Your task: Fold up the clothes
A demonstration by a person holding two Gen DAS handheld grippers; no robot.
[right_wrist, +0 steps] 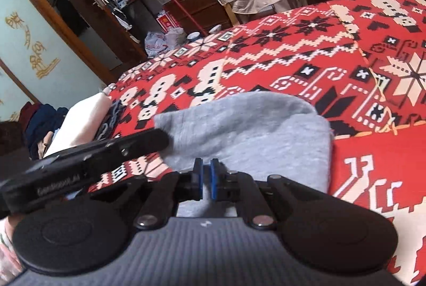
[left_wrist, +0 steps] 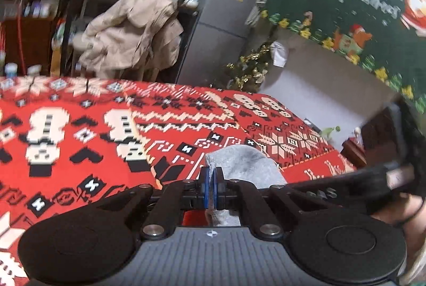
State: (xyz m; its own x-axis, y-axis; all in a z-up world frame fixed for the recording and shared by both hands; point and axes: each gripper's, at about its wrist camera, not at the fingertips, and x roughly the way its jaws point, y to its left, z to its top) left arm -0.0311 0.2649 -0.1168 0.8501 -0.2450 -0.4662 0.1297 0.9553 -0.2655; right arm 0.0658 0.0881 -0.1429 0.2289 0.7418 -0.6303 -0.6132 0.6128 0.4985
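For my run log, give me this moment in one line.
left tool shut on grey fleece garment | right tool shut on it | over red patterned cloth

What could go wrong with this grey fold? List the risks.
1. The left claw pinches only a thin edge of the grey garment; a tug may slip it free.
2. The right claw also looks shut on the cloth close by, so the fold may bunch unevenly.
3. Dragging could rumple the red patterned cover underneath.
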